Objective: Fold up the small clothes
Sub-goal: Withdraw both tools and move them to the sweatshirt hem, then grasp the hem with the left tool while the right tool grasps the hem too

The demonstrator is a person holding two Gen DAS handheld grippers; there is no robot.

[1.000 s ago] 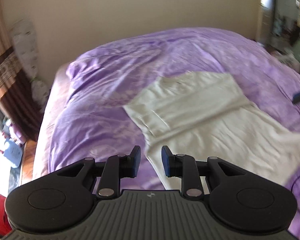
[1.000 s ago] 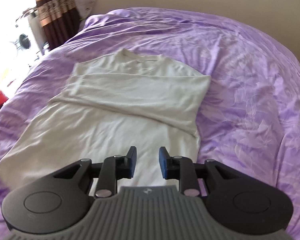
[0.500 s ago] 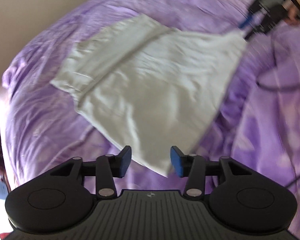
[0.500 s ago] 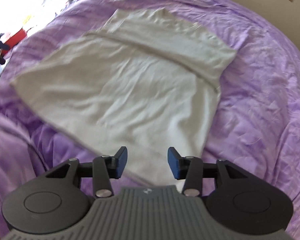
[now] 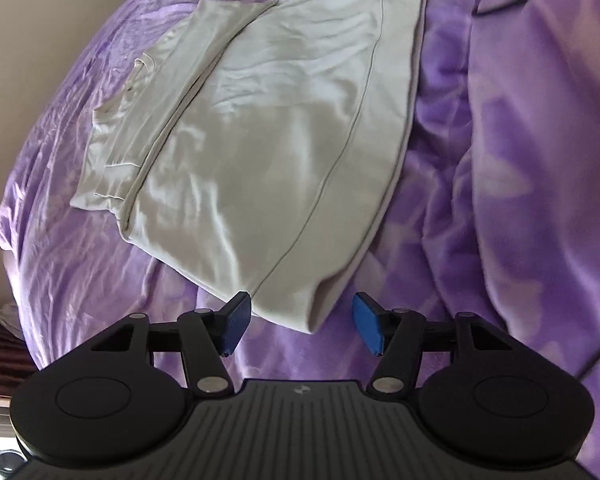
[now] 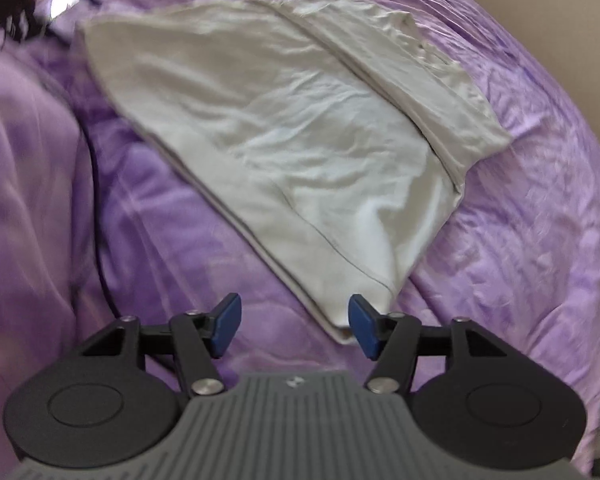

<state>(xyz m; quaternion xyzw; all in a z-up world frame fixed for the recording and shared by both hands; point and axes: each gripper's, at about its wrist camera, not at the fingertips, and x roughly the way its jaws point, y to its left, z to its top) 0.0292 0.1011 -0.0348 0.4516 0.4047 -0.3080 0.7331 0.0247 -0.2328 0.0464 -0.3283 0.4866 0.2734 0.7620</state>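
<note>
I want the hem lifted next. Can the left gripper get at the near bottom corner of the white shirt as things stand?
Probably yes. The shirt corner lies flat on the purple bedcover just ahead of the left gripper, whose jaws are opening, with nothing in between.

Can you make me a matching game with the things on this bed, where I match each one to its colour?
Things:
1. crumpled satin bedcover
2. partly folded cotton T-shirt
3. ribbed pads of the left hand-held gripper
4. thin cable lying on the bed

Colours:
A. blue
B. black
C. purple
D. off-white

Pairs: 1-C, 2-D, 3-A, 4-B
</note>
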